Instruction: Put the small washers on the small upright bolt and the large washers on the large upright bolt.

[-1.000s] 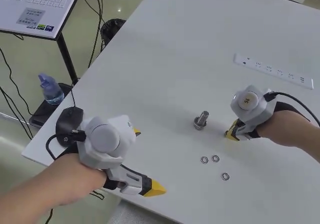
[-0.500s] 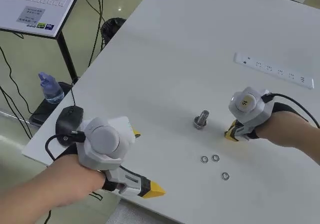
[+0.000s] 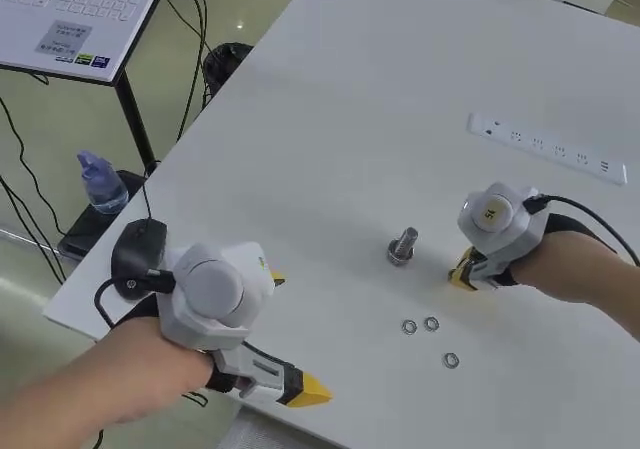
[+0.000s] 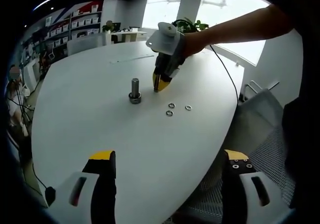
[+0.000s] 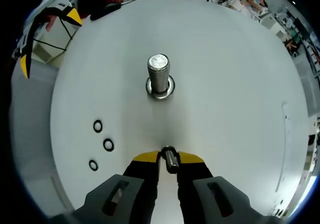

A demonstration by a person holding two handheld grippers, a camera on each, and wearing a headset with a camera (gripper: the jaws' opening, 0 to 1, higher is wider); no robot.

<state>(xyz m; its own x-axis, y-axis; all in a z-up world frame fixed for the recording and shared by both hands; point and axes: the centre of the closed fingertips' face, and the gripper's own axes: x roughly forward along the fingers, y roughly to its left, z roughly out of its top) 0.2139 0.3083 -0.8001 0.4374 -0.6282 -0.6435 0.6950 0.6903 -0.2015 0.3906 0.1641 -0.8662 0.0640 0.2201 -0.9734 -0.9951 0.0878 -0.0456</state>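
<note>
Right gripper (image 3: 462, 274) is tip-down on the table (image 3: 350, 119), just beside the large bolt (image 3: 402, 246), and its own view shows the jaws clamped tight on the small bolt (image 5: 170, 159), a short metal stub pinched between the yellow tips. Whether that stub touches the tabletop, I cannot tell. The large bolt stands upright on its broad base, dead ahead of the right gripper and clear of it. Three washers (image 3: 431, 323) lie loose and flat on the table, close together, near the large bolt on the person's side and off to the left of the right gripper's jaws (image 5: 108, 144). Left gripper (image 3: 291, 337) hangs at the near edge of the table, well apart from the bolts, jaws spread wide around nothing. From its view the large bolt (image 4: 135, 90), washers (image 4: 171, 105) and right gripper (image 4: 162, 82) sit ahead.
</note>
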